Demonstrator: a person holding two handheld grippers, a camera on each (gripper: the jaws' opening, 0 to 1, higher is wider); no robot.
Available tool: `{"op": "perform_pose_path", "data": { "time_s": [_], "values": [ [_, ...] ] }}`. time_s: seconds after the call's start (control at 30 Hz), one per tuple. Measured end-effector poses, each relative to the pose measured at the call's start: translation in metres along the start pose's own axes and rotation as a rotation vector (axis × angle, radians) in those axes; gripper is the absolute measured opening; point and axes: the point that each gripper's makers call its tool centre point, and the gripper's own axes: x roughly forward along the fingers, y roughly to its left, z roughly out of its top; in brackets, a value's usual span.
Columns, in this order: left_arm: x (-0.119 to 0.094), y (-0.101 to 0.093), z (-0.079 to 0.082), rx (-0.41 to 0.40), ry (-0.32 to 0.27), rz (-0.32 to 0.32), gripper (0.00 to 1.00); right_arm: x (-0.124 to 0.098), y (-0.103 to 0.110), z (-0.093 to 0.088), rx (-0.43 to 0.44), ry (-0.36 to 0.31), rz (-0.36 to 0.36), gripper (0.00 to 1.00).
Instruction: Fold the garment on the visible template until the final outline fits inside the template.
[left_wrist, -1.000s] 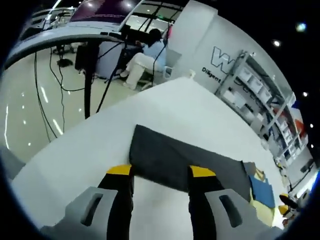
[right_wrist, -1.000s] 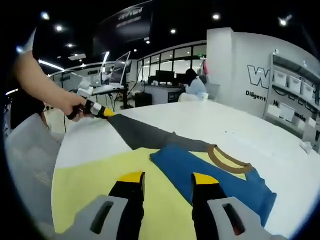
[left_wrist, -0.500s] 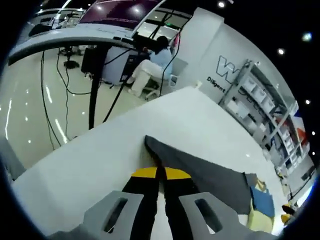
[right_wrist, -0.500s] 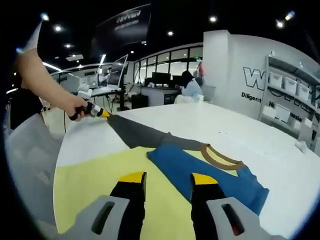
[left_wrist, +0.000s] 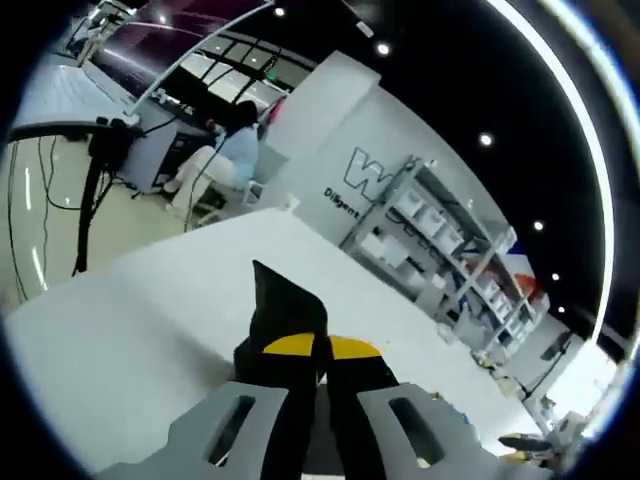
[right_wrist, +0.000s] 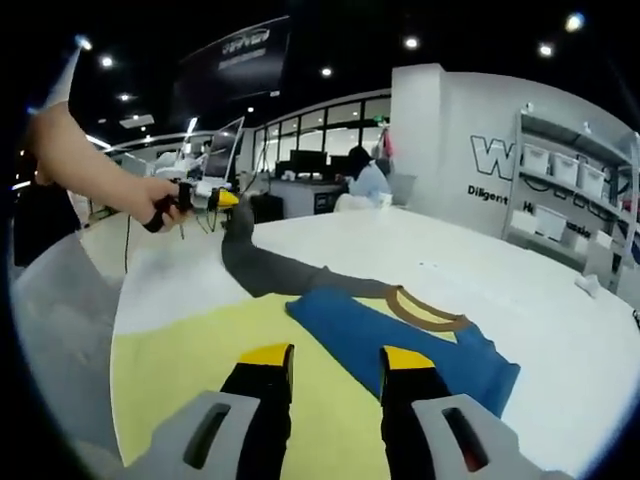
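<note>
- on the white desk (right_wrist: 520, 300), seen in the right gripper view, a pale yellow template (right_wrist: 180, 370) is spread toward 7 o'clock, and a blue garment (right_wrist: 400, 345) is laid across its far edge, just above the jaw tips.
- the garment's brown collar band (right_wrist: 425, 310) is seen at about 1 o'clock from the right hand-held gripper (right_wrist: 335, 357), with a strip of yellow visible inside the collar curve.
- a dark grey sleeve (right_wrist: 270, 270) is stretched from the blue body toward 11 o'clock and is lifted off the desk at its far end.
- that far end is pinched by the left hand-held gripper (right_wrist: 222, 199), which is held in a person's hand (right_wrist: 160, 205) at 10 o'clock in the right gripper view.
- in the left gripper view, the left hand-held gripper (left_wrist: 320, 347) is clenched on the grey sleeve (left_wrist: 285, 305): the yellow-tipped jaws are pressed together and a point of cloth is raised above them toward 12 o'clock.
- the right hand-held gripper is released, its jaws apart with nothing between them, and it is held over the template just short of the blue cloth.
- a seated person (right_wrist: 368, 180) is seen beyond the desk at 12 o'clock, and shelving with bins (right_wrist: 570, 190) against the wall at 2 o'clock.
</note>
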Motion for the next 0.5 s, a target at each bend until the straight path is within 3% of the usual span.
{"op": "perform_pose_path", "data": {
  "time_s": [0.2, 0.5],
  "values": [
    [0.011, -0.044, -0.003, 0.007, 0.012, -0.117, 0.01, -0.009, 0.002, -0.003, 0.008, -0.001, -0.008, 0.3],
    [0.026, -0.111, -0.021, 0.048, 0.056, -0.267, 0.01, -0.022, -0.006, -0.011, 0.026, -0.002, -0.029, 0.3]
  ]
}}
